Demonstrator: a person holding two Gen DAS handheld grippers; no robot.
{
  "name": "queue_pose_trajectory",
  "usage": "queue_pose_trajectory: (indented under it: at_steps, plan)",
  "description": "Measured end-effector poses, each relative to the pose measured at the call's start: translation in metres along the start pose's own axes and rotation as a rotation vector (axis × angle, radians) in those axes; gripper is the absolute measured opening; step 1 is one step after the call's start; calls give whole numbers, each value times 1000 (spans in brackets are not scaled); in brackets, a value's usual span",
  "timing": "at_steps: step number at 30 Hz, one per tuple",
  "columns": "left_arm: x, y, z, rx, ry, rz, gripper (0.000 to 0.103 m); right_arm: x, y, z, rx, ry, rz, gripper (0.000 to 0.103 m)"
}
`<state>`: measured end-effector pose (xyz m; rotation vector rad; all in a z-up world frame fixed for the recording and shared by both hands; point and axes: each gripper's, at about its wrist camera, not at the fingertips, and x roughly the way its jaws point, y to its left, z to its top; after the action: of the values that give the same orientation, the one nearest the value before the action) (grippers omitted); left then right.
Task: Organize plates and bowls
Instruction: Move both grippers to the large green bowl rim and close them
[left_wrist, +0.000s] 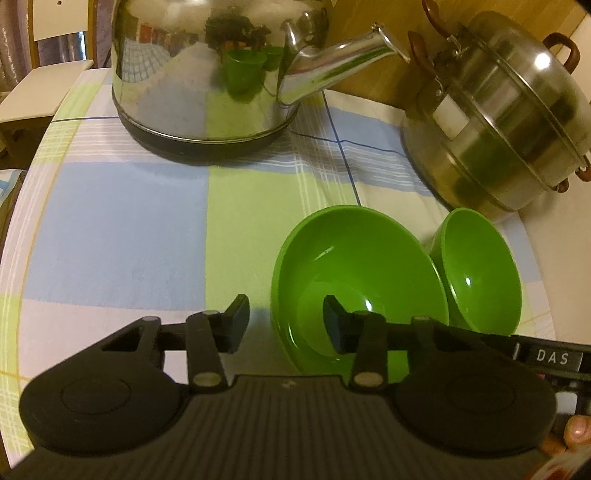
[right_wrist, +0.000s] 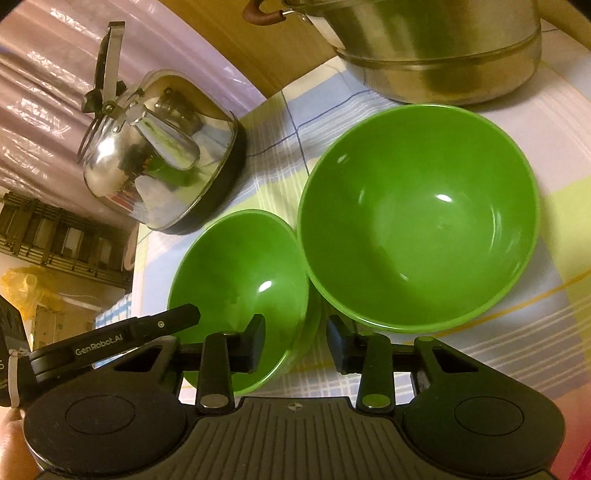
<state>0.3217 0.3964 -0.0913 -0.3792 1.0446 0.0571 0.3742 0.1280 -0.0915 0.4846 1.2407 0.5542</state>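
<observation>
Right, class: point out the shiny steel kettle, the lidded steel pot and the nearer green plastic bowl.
Shiny steel kettle (left_wrist: 199, 74): left wrist view, mirrored body.
Lidded steel pot (left_wrist: 517, 122): left wrist view, domed lid.
Nearer green plastic bowl (left_wrist: 354, 258): left wrist view, inner wall.

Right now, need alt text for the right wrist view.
The right gripper straddles the near rim of the smaller glossy green plastic bowl, one finger inside it, one outside, pads not visibly pressing. A larger green bowl sits beside it on the checked blue-and-green tablecloth, with a shiny steel kettle and a steel steamer pot behind.
</observation>
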Motion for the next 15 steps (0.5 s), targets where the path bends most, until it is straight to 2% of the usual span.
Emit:
queue_pose_trajectory:
  at_steps: [11,15]
  plan:
    - [11,-5,0,36,14,33,15,8,4,-1,-2,3,-20,17]
    - [11,-8,-1,49,12,58,11,8,3,-1,-5,5,-29,13]
